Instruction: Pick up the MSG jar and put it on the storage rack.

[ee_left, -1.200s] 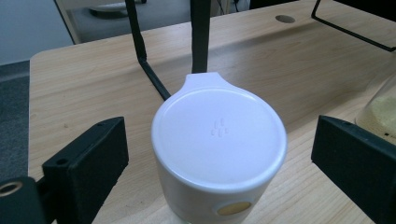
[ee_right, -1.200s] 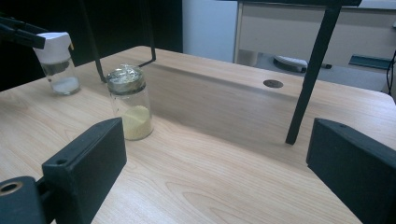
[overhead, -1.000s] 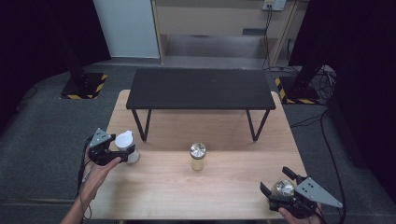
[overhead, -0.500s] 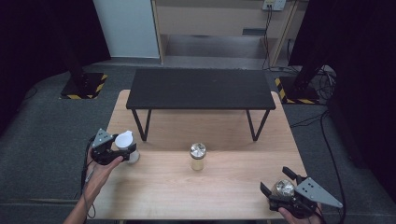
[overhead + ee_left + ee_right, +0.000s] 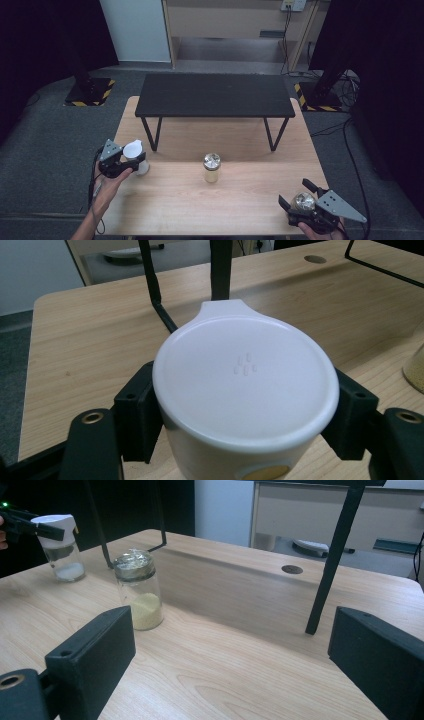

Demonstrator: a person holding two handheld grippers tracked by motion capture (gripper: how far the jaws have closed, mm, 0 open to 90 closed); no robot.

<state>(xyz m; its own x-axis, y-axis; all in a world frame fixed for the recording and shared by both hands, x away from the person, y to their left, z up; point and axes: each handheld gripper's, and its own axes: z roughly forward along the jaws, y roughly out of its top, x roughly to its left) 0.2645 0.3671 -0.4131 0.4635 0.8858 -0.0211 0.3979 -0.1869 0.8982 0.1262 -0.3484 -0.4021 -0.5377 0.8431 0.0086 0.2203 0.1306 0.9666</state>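
Clamping a white-lidded jar [image 5: 245, 390], the left gripper [image 5: 121, 162] has just been closing its jaws, and the blocky matt-black pads [image 5: 137, 420] now press on either side just under the lid. Seen from the left gripper view, that lid is smooth, glossy plastic, round with a small pouring lip at its far edge and a cluster of tiny raised dots near the middle. From the right gripper view the same jar shows a clear glass body with a low layer of white powder at the bottom, standing on the wooden table [image 5: 200, 200] near its left edge.

At mid-table stands a second glass jar [image 5: 211, 168], cylindrical, with a crinkled metallic cap and pale yellow grains filling its lower part. It stands well apart from both grippers.

The right gripper [image 5: 303, 206] rests at the near right corner, its jaws spread wide with nothing between them; a shiny rounded part sits on its top beside the grey three-cornered plate.

Behind the jars, a low black bench [image 5: 215, 95] with thin metal legs stands on the pale, fine-grained tabletop.
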